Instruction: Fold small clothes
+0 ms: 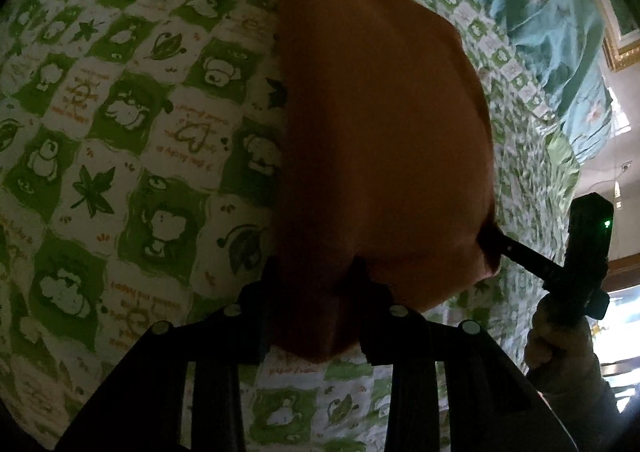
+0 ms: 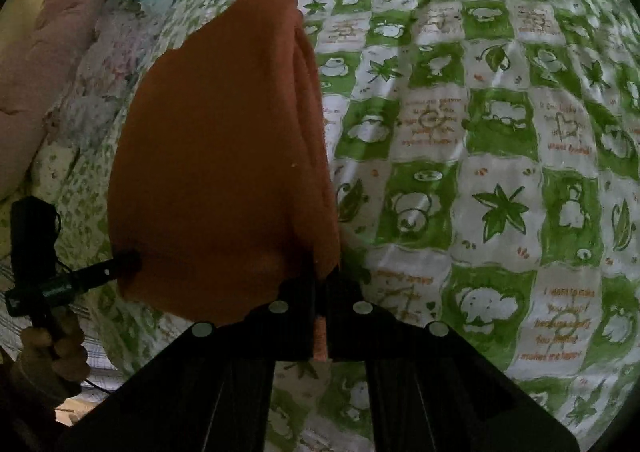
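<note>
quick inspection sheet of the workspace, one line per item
surface: bedspread, green and white checks with leaf and bear prints, lightly wrinkled
job's things: orange cloth lifted above the bed, held at two edges
clutter: teal bedding bunched at the far side; pinkish pillow
grippers: left gripper shut on the cloth; right gripper shut on the cloth
cables: thin wire at the left gripper's handle
surroundings: gold picture frame, dim room
</note>
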### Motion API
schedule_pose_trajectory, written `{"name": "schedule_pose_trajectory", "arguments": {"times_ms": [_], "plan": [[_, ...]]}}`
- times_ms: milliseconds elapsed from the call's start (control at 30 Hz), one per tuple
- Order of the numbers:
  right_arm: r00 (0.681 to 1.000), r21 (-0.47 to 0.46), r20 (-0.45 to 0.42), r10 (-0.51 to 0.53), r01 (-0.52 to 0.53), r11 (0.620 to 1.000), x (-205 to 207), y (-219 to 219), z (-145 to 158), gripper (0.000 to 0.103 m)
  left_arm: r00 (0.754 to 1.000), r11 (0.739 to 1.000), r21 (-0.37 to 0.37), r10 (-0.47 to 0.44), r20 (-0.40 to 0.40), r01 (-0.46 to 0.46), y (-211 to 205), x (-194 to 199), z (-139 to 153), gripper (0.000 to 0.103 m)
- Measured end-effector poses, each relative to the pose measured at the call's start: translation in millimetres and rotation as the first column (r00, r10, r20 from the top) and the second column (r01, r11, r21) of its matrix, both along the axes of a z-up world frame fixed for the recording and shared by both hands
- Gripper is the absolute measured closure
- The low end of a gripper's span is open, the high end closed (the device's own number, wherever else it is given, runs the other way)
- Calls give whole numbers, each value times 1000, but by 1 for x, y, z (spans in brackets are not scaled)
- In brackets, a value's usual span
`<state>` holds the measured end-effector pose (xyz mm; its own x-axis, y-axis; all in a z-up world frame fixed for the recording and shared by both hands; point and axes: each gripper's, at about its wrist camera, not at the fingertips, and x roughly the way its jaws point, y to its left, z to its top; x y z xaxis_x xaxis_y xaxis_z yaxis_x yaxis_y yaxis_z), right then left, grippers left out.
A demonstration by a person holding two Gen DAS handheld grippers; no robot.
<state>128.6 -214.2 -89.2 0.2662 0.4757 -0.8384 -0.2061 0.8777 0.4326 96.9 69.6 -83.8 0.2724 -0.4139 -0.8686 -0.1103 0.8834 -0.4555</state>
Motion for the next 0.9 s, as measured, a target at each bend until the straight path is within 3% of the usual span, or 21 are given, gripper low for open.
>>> {"name": "schedule_pose_trajectory", "arguments": {"times_ms": [133,267,367,533,633,700,767,900], "plan": [[999,41,-2,-37,37,998,0,-12,18,91,1000,1000,-20,20,-2,-20,8,-4,11,68],[990,78,118,-84,75,994,3,-16,58,90,997,999,6,52,61,-52,17,-1,35,68],[985,98,170,-42,25,995,21,6,75,90,996,997,19,69,62,-70,22,12,36,68],[989,83,147,4,-17,996,63,37,54,90,994,995,44,91,55,-94,22,30,30,66],[997,12,79,6,-7,1000,81,42,21,96,996,995,59,79,45,-81,18,33,22,60],[997,19,73,-8,6,1000,86,39,11,101,995,995,45,92,36,-93,20,33,16,57],[997,24,69,-16,15,1000,86,38,12,102,993,993,20,113,24,-114,24,34,14,57],[996,73,80,-36,31,997,75,28,27,97,994,994,52,98,39,-100,22,31,22,57]]}}
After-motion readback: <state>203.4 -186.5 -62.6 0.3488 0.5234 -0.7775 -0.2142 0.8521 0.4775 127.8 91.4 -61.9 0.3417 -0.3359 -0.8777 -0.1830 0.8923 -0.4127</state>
